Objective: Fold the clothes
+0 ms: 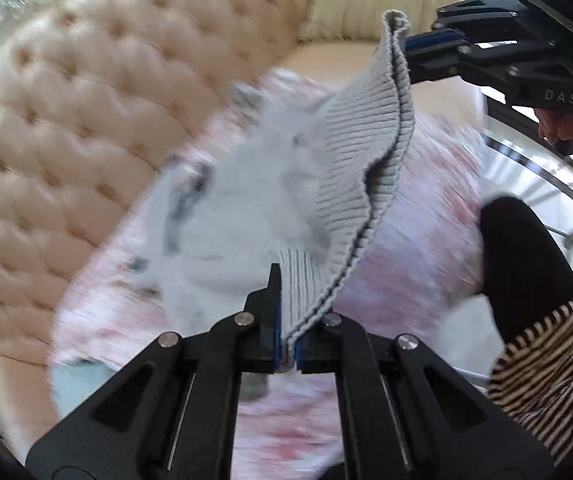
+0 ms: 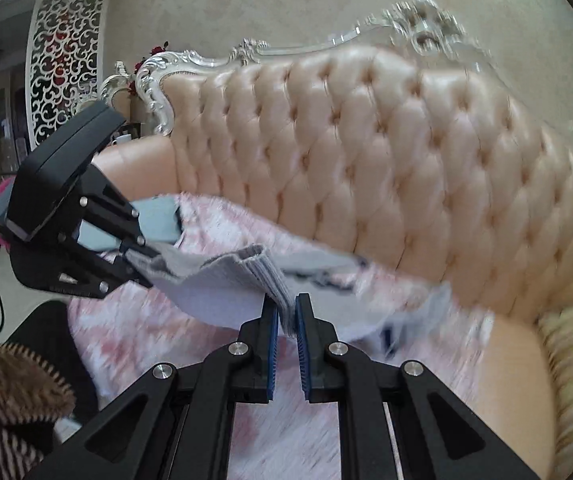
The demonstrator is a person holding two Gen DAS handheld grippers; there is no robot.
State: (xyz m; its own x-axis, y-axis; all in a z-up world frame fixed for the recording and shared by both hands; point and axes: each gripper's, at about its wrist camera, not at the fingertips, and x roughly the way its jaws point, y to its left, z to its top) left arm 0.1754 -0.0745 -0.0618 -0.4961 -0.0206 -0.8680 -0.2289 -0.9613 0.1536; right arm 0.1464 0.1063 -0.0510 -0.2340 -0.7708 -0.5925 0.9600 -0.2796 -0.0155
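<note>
Both hand-held grippers, left point(image 1: 288, 344) and right point(image 2: 286, 320), are clamping the grey sweater's point(image 1: 350, 184) ribbed hem, which is stretching toward one o'clock from the left one, over the sofa point(image 2: 366, 140).

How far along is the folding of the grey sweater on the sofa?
Early. Done: both grippers have hold of the grey sweater by its ribbed hem, left gripper and right gripper. In hand: lifting it over the pink blanket. Left: every fold.
</note>
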